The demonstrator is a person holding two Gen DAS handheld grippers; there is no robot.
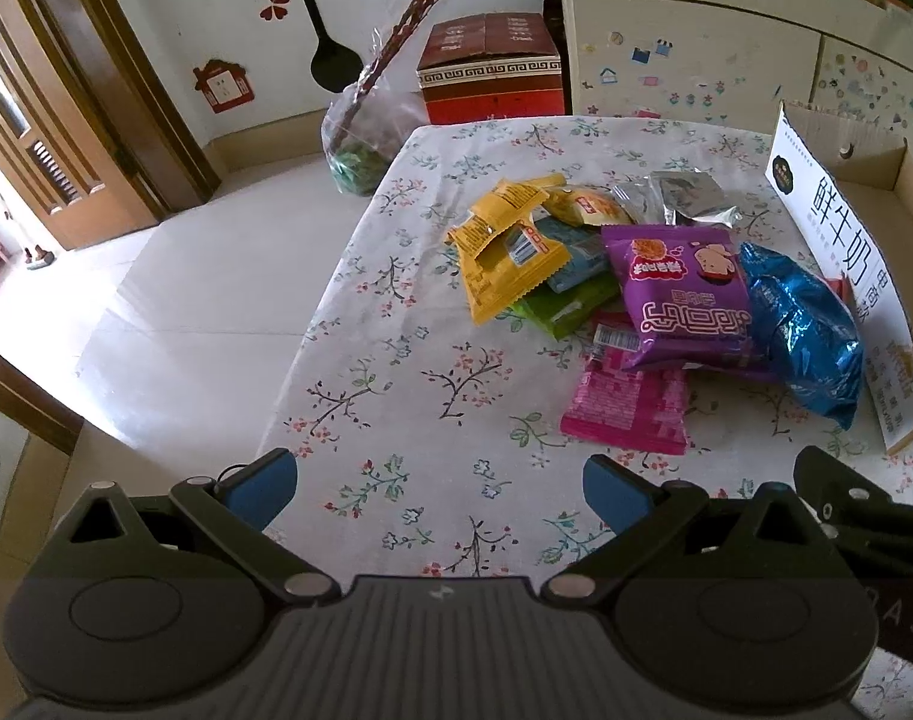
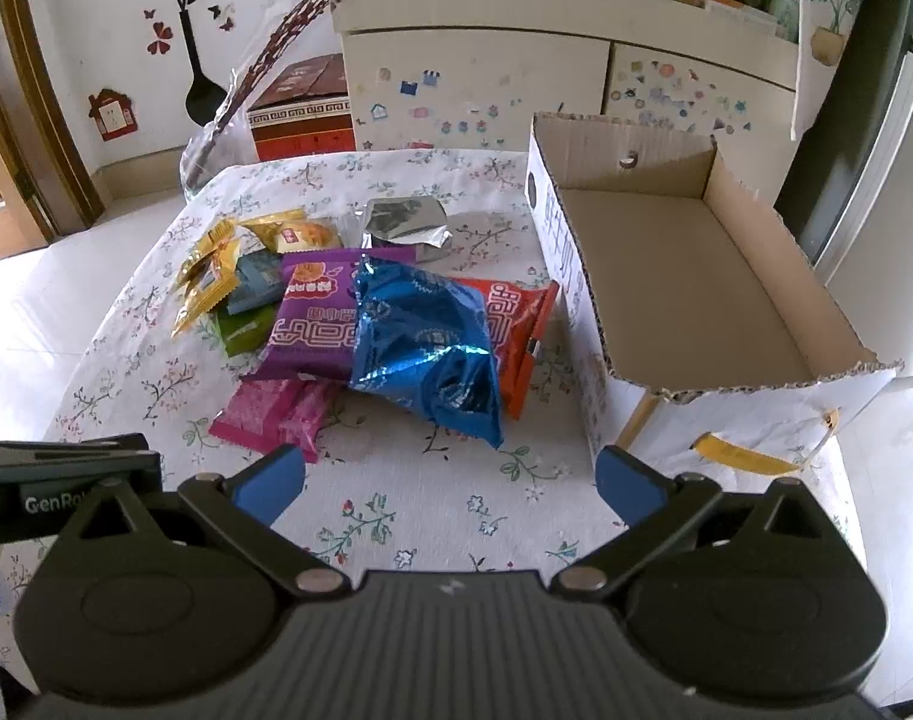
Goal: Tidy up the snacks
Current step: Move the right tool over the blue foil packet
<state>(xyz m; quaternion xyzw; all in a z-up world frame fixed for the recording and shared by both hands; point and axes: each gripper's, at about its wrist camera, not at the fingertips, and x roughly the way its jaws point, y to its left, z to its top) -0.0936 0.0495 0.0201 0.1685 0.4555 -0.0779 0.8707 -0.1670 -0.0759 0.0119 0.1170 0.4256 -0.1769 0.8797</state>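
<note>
A heap of snack packets lies on the flowered tablecloth [image 1: 396, 396]. A blue foil bag [image 2: 426, 348] tops it, over a purple packet [image 2: 312, 324] and an orange-red packet [image 2: 516, 330]. A pink packet [image 2: 270, 420] is nearest, with yellow packets [image 1: 504, 252], a green one [image 1: 564, 306] and a silver pouch [image 2: 402, 222] farther back. An empty cardboard box [image 2: 684, 276] stands to the right of the heap. My left gripper [image 1: 438, 489] hovers open over bare cloth in front of the heap. My right gripper [image 2: 450, 483] is open too, just short of the blue bag, nothing between its fingers.
A cream cabinet [image 2: 474, 78] stands behind the table. On the floor at the far left sit a red-brown box [image 1: 489, 69] and a plastic bag of branches [image 1: 360, 144]. The table's left edge drops to a tiled floor [image 1: 204, 276]. A wooden door [image 1: 48, 138] is far left.
</note>
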